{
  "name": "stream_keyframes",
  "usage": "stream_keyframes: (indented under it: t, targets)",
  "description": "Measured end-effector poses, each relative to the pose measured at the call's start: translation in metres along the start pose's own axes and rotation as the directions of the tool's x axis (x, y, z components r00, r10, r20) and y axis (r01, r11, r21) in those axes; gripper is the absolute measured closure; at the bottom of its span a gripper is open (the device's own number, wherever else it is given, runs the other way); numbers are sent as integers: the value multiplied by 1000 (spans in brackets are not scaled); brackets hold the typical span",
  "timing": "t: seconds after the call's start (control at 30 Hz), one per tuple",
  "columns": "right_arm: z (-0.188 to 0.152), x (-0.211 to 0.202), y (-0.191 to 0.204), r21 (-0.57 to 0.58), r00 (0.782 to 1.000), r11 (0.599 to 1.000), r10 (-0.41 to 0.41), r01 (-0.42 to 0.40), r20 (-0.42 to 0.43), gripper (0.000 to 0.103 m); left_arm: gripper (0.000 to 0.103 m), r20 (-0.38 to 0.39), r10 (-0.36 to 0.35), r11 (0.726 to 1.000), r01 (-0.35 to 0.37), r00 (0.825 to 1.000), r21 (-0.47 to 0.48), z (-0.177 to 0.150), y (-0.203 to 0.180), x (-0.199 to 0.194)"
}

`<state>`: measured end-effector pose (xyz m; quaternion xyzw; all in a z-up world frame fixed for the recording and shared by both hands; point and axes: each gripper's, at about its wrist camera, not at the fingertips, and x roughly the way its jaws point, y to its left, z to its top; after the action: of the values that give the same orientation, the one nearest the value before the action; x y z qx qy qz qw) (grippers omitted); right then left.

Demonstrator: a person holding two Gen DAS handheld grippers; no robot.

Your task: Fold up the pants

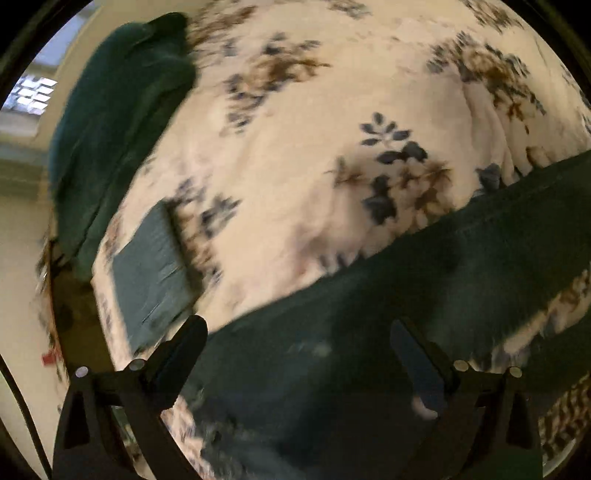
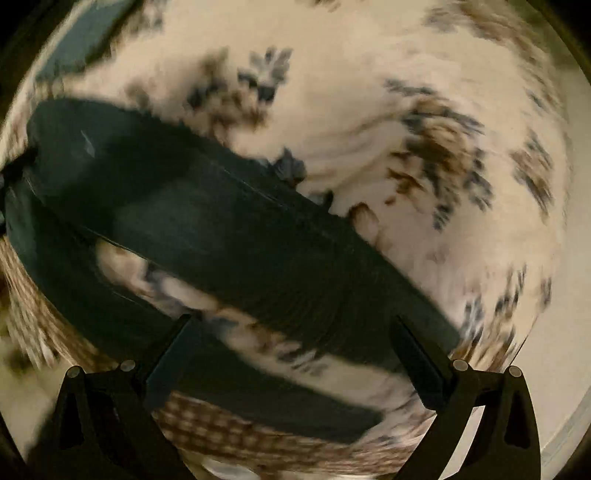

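Observation:
Dark green pants (image 1: 388, 295) lie spread on a white floral bed cover (image 1: 314, 110). In the left wrist view they run from lower left to right edge under my left gripper (image 1: 299, 354), which is open just above them, holding nothing. In the right wrist view the pants (image 2: 229, 229) show two legs running diagonally, with a strip of cover between them. My right gripper (image 2: 295, 354) is open above the leg ends, holding nothing. Both views are motion-blurred.
A dark green garment (image 1: 122, 122) lies heaped at the bed's far left. A folded grey-green cloth (image 1: 151, 273) lies beside it, also seen in the right wrist view (image 2: 88, 33). A brown checked sheet (image 2: 229, 432) shows at the bed's near edge. A window (image 1: 33, 96) is beyond the bed.

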<state>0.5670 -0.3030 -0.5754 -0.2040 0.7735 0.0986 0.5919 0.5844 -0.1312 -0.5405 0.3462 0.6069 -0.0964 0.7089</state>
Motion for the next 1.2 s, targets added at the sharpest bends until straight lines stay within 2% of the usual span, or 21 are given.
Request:
stream_keyframes:
  t: [0.07,0.17,0.27,0.33,0.37,0.4,0.43,0.5,0.53,0.63,0.73,0.87,0.93,0.97,1.03,1.07,1.13,1.2]
  targets:
    - [20,32,-9,-99,993,993,-70,61,-97,0,2,-1,-23,999,23,1000,39,19,-11,22]
    - [40,78,-21,-229,965,966,-168,121,-201,0,2,-3,-38,995,38,999,92,38,-27,48]
    - [54,118,-23,-356,939,922,-248,153,-237,0,2,-11,-57,988,58,998,140,47,-36,65]
    - [55,137,-19,-414,941,902,-236,121,-241,5,2,-18,-71,983,73,997,166,48,-41,73]
    - [54,142,-15,-420,946,904,-206,85,-251,17,2,-20,-80,980,83,997,180,48,-40,76]
    - [52,145,-11,-421,951,906,-168,45,-259,40,2,-21,-86,977,88,996,192,48,-41,78]
    - [49,144,-6,-425,957,904,-150,31,-250,49,2,-26,-93,973,96,995,212,46,-41,81]
    - [34,134,6,-476,967,878,-167,56,-193,83,2,-38,-102,964,109,994,241,45,-38,87]
    - [26,128,10,-491,970,869,-175,70,-171,89,2,-48,-112,958,121,993,258,44,-37,91]
    - [0,103,16,-494,983,865,-155,88,-96,92,2,-87,-162,938,181,983,295,43,-33,100]
    - [-22,78,15,-443,992,892,-119,87,-46,92,2,-140,-247,915,278,959,291,50,-32,107]
    - [-34,62,15,-390,997,918,-77,68,-6,92,5,-140,-248,884,283,959,371,61,-49,115]
    - [-33,58,15,-362,998,931,-61,59,5,92,21,-138,-251,863,286,958,417,64,-61,117]
    - [-17,50,20,-349,998,935,-64,62,7,92,24,-144,-253,855,290,957,429,66,-66,120]
    - [-15,50,19,-317,998,946,-63,63,12,92,50,-160,-276,840,318,948,440,69,-76,123]
    - [-11,50,17,-297,998,953,-56,58,16,92,56,-166,-293,837,336,942,432,70,-78,124]
    - [-9,51,10,-252,999,967,-37,42,22,92,77,-153,-307,844,343,939,412,74,-81,123]
    - [-10,41,19,-215,999,976,-23,29,27,92,87,-138,-340,854,367,930,369,77,-73,119]
